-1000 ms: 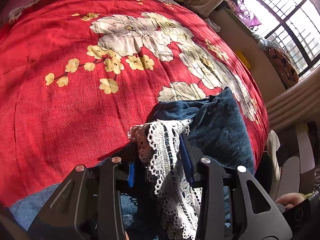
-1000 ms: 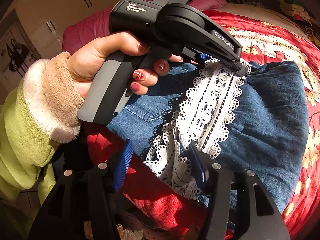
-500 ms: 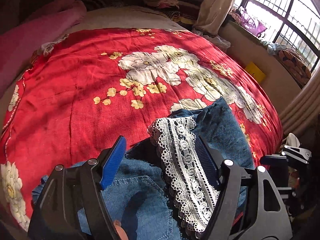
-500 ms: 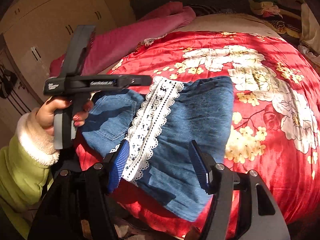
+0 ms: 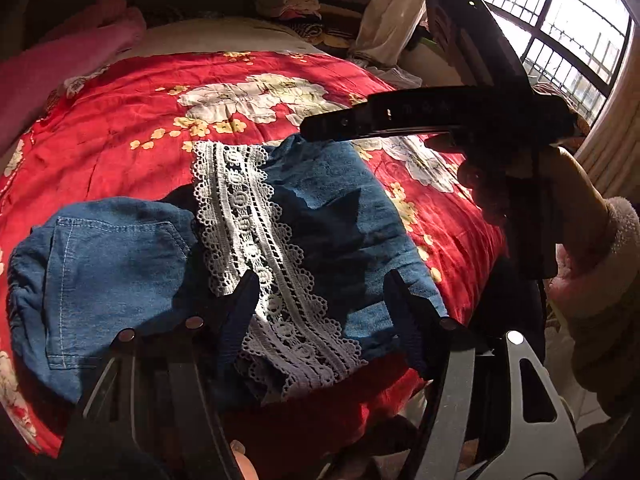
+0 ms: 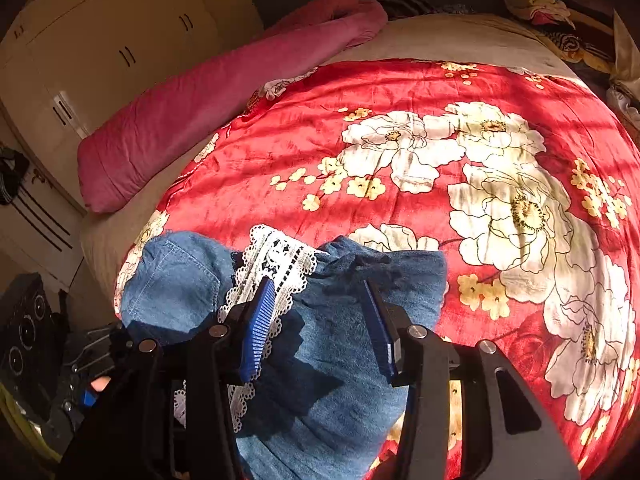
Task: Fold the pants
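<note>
The blue denim pants (image 5: pixel 332 216) with a white lace strip (image 5: pixel 248 232) lie folded near the front edge of the red flowered bedspread (image 5: pixel 132 120). A back pocket (image 5: pixel 116 264) shows on the left part. My left gripper (image 5: pixel 320 300) is open and empty, held above the lace. My right gripper (image 6: pixel 316 312) is open and empty, above the pants (image 6: pixel 340 360) and the lace (image 6: pixel 276 268). The right gripper also shows in the left wrist view (image 5: pixel 440 120), held in a hand over the pants' far right side.
A pink rolled quilt (image 6: pixel 208 108) lies along the bed's left side by cream cupboards (image 6: pixel 92 52). Piled clothes (image 6: pixel 536 4) sit at the bed's far end. A barred window (image 5: pixel 560 28) and curtain (image 5: pixel 392 12) are on the right.
Both grippers have let go of the pants and drawn back and up. The pants now lie flat on the bedspread, and the right gripper has swung over them.
</note>
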Tool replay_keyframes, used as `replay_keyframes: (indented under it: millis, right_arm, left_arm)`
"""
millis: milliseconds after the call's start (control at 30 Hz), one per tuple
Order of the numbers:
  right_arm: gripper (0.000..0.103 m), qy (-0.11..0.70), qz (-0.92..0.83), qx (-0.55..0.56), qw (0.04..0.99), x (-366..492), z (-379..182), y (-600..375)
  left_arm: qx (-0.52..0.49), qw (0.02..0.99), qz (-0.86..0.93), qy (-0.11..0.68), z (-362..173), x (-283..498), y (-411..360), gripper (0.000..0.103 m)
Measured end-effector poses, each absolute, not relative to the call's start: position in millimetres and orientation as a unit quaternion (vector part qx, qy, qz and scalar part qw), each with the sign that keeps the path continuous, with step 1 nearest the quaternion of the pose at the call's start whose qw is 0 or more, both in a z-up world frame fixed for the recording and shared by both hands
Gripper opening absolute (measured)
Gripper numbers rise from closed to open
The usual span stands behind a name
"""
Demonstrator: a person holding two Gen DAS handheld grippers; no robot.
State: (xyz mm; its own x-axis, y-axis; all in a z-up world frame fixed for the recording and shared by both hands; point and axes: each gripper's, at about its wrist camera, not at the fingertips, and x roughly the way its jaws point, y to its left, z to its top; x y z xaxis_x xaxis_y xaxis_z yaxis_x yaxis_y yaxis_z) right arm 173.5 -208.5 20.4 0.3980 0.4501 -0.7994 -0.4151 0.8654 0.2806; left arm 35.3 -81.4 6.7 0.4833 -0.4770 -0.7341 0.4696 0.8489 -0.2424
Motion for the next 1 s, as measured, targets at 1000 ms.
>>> replay_keyframes:
  millis: [1000]
  right_arm:
    - [0.064,0.464,0.273,0.020,0.842,149.2,55.4,-190.8]
  left_arm:
    - [-0.010,0.879,-0.182,0.441,6.3,28.7,-39.5,0.074]
